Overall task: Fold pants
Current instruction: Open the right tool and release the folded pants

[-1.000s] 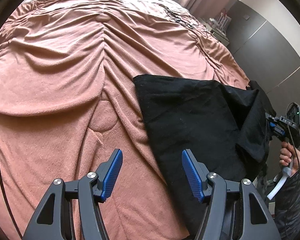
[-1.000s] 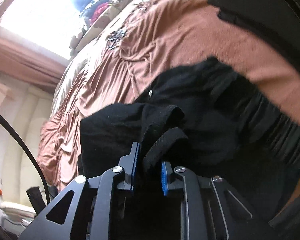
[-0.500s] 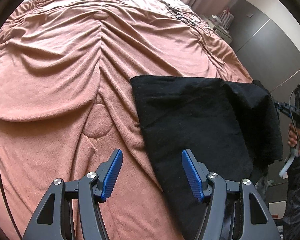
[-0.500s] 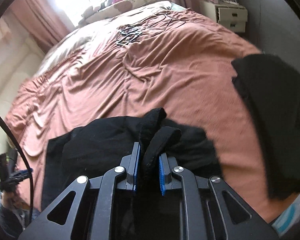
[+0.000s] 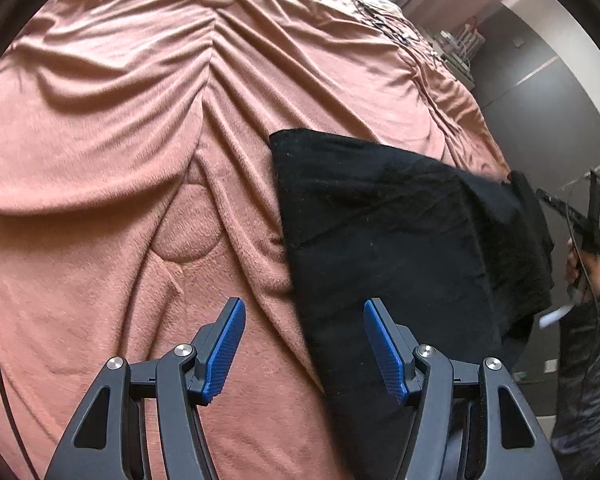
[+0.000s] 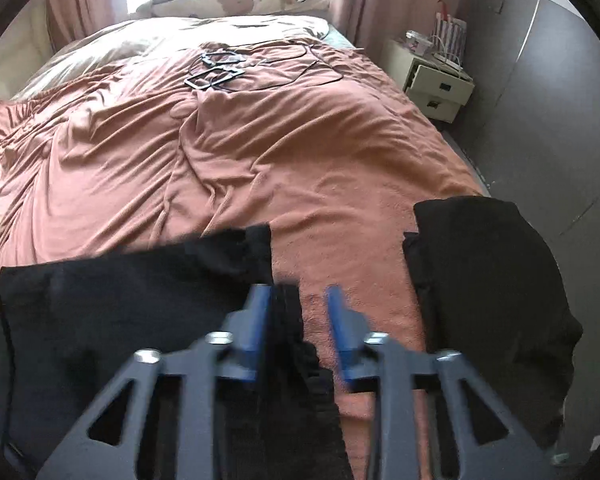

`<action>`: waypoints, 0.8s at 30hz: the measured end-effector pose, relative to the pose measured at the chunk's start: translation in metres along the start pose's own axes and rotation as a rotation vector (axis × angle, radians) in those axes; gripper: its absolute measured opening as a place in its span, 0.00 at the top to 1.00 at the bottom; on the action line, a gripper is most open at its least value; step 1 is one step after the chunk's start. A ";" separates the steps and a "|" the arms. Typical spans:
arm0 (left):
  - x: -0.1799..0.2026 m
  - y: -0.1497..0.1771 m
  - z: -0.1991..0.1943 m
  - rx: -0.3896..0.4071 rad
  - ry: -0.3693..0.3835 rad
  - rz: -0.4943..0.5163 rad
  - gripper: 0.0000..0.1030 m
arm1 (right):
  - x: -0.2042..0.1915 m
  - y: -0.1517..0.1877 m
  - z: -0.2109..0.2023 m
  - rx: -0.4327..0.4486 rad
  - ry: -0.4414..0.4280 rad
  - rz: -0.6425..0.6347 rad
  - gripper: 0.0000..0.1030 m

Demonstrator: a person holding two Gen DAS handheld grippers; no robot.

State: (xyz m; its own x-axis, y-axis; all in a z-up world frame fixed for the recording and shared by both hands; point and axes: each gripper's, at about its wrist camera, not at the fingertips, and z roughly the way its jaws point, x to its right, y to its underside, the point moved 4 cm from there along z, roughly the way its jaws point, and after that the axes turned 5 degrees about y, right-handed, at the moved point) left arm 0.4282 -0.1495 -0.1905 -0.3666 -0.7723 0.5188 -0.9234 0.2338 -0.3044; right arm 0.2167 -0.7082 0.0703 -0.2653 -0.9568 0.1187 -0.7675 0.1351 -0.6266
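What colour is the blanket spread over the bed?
The blanket is a salmon pink, clearest in the right wrist view.

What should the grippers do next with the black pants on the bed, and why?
Probably bring the left gripper down onto the pants' near edge. The right gripper has just been opening, and the cloth lies loose between its jaws; the left is open and empty over the blanket, beside that edge.
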 end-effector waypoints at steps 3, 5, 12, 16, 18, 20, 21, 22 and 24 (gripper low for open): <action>-0.004 -0.002 0.002 -0.004 0.040 -0.040 0.38 | 0.006 0.015 -0.010 0.003 -0.052 0.041 0.44; -0.008 -0.002 0.004 -0.007 0.058 -0.072 0.38 | 0.015 0.029 -0.011 -0.019 -0.096 0.068 0.44; -0.015 0.002 0.006 -0.011 0.118 -0.131 0.38 | 0.036 0.096 -0.018 -0.103 -0.240 0.202 0.44; -0.013 0.005 0.007 -0.016 0.136 -0.137 0.39 | 0.055 0.128 -0.024 -0.120 -0.322 0.343 0.44; -0.010 0.007 0.008 -0.020 0.138 -0.127 0.39 | 0.065 0.140 -0.031 -0.111 -0.351 0.411 0.44; -0.002 0.008 0.009 -0.029 0.144 -0.098 0.38 | 0.077 0.153 -0.040 -0.091 -0.370 0.481 0.40; 0.002 0.010 0.011 -0.037 0.145 -0.082 0.38 | 0.083 0.159 -0.046 -0.083 -0.387 0.512 0.32; 0.005 0.011 0.013 -0.042 0.146 -0.075 0.38 | 0.086 0.166 -0.050 -0.075 -0.408 0.541 0.28; 0.009 0.013 0.017 -0.052 0.148 -0.066 0.38 | 0.086 0.180 -0.057 -0.063 -0.444 0.580 0.22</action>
State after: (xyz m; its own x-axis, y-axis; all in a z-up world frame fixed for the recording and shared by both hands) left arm 0.4147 -0.1634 -0.2031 -0.3141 -0.6924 0.6495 -0.9493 0.2187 -0.2258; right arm 0.0226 -0.7515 0.0112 -0.3876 -0.7392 -0.5507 -0.6111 0.6533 -0.4469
